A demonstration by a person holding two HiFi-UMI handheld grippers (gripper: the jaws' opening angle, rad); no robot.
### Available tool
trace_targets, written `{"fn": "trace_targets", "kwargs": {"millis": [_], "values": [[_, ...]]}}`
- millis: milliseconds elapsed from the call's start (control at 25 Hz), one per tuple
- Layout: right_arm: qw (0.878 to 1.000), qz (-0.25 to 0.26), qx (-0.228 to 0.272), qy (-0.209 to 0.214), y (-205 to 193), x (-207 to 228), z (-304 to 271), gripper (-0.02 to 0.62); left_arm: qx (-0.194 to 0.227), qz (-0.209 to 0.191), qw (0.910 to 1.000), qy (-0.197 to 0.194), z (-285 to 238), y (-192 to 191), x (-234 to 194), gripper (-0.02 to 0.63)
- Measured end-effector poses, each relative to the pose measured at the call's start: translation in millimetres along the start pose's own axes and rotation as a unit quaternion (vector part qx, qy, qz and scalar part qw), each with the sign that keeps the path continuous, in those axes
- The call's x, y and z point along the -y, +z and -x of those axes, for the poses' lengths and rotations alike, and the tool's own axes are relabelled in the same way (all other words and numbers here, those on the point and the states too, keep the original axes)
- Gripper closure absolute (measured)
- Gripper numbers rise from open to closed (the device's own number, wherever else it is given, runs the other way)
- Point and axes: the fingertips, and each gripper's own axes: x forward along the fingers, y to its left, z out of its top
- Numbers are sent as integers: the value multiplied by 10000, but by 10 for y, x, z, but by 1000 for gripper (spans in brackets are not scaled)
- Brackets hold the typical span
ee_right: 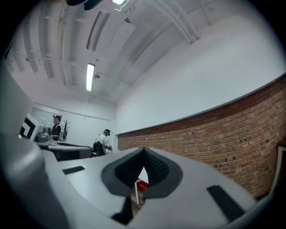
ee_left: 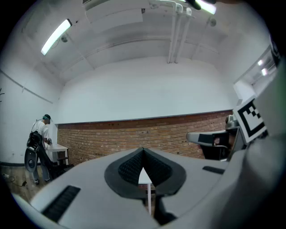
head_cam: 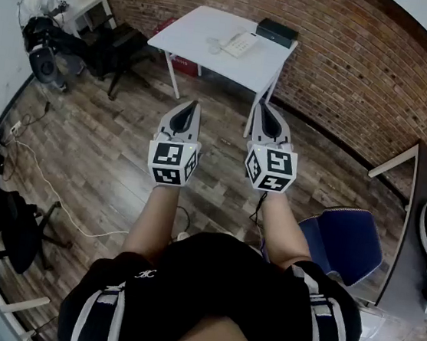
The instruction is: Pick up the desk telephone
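Note:
A white desk telephone (head_cam: 237,43) lies on a white table (head_cam: 191,36) against the brick wall, far ahead in the head view. My left gripper (head_cam: 189,109) and right gripper (head_cam: 262,111) are held level side by side over the wooden floor, well short of the table. Both are shut with nothing between the jaws. In the left gripper view the closed jaw tips (ee_left: 143,152) frame a sliver of the white table, and the right gripper shows at the right edge. The right gripper view shows closed tips (ee_right: 144,152) with a table leg and a red box behind them.
A black box (head_cam: 277,32) sits at the table's far corner. A red box (head_cam: 182,63) stands under the table. A blue chair (head_cam: 346,240) is at my right, a dark desk (head_cam: 423,222) beyond it. A person (head_cam: 39,5) stands at a small table far left, with chairs and floor cables nearby.

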Motion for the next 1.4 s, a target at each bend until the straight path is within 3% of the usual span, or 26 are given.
{"fn": "trace_targets", "kwargs": {"millis": [720, 1120, 1400], "values": [[9990, -238, 39, 368, -140, 401, 26, 597, -19, -25, 9997, 258, -267, -83, 473, 609], [9984, -147, 117, 528, -187, 422, -334, 597, 62, 67, 9992, 385, -553, -141, 257, 607], [9989, -116, 127, 435, -250, 605, -827, 597, 178, 126, 9995, 241, -1064, -137, 51, 608]]}}
